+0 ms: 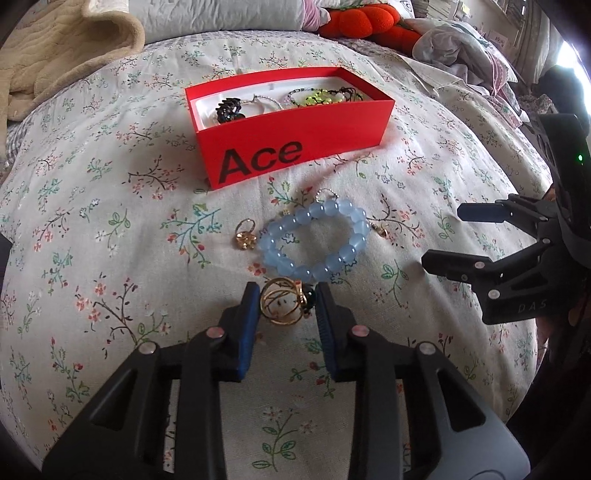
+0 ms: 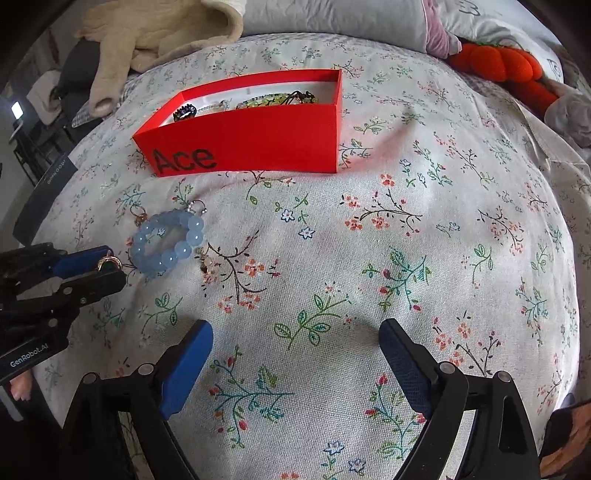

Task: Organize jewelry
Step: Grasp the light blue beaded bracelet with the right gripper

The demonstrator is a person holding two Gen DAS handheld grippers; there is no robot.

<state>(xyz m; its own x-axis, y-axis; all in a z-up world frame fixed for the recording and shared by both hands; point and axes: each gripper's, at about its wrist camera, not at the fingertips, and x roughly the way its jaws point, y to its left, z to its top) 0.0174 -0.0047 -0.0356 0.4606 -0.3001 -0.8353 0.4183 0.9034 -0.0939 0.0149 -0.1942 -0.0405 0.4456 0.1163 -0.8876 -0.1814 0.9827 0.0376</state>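
Observation:
A red box marked "Ace" lies on the floral bedspread and holds several pieces of jewelry; it also shows in the right wrist view. A blue bead bracelet lies in front of it, also seen in the right wrist view. My left gripper is shut on a gold ring with a dark green stone, seen between the left fingers in the right wrist view. A second gold ring lies left of the bracelet. A small gold piece lies to its right. My right gripper is open and empty over bare bedspread.
A beige blanket lies at the back left, pillows and an orange plush toy at the back. Crumpled clothes lie at the back right. The right gripper shows at the right of the left wrist view.

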